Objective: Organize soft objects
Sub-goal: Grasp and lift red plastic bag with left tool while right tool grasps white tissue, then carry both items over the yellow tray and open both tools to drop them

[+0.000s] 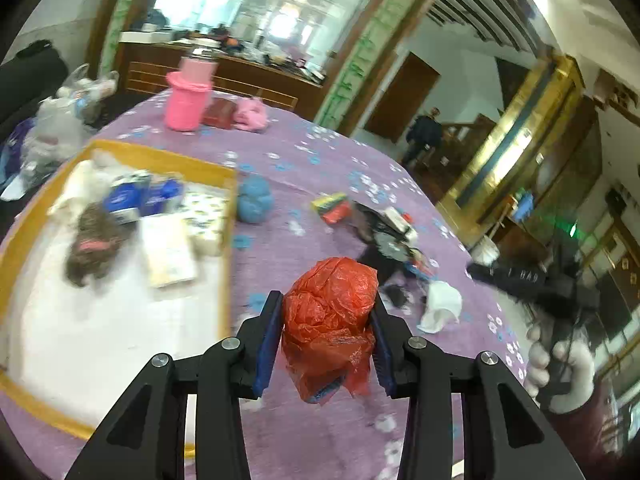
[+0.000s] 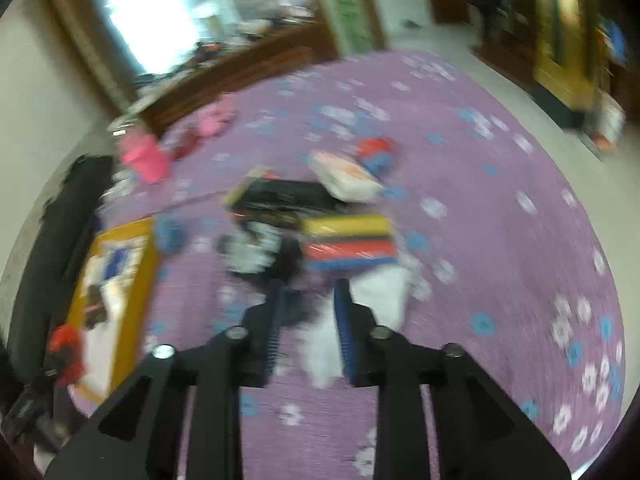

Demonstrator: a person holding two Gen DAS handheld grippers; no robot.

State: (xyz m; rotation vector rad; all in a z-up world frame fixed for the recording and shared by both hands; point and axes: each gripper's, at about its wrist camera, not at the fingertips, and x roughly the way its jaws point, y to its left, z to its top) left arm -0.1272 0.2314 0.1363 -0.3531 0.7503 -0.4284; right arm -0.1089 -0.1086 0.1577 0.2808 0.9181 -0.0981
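My left gripper (image 1: 328, 312) is shut on a crumpled red plastic bag (image 1: 330, 316) and holds it above the purple flowered tablecloth (image 1: 304, 432), just right of the yellow-rimmed tray (image 1: 230, 240). The tray holds a brown furry toy (image 1: 94, 244), blue packets (image 1: 140, 198) and white packs (image 1: 168, 250). My right gripper (image 2: 310, 292) is open over a white cloth (image 2: 376, 292) lying between and past its fingers; the view is blurred. A pile of mixed items (image 2: 296, 204) with striped sponges (image 2: 348, 244) lies beyond it.
A blue fuzzy ball (image 1: 254, 200) sits beside the tray. A pink cup (image 1: 188, 98), a dark red wallet (image 1: 218, 112) and a pink plush (image 1: 250, 114) stand at the far edge. Plastic bags (image 1: 60, 120) sit at far left.
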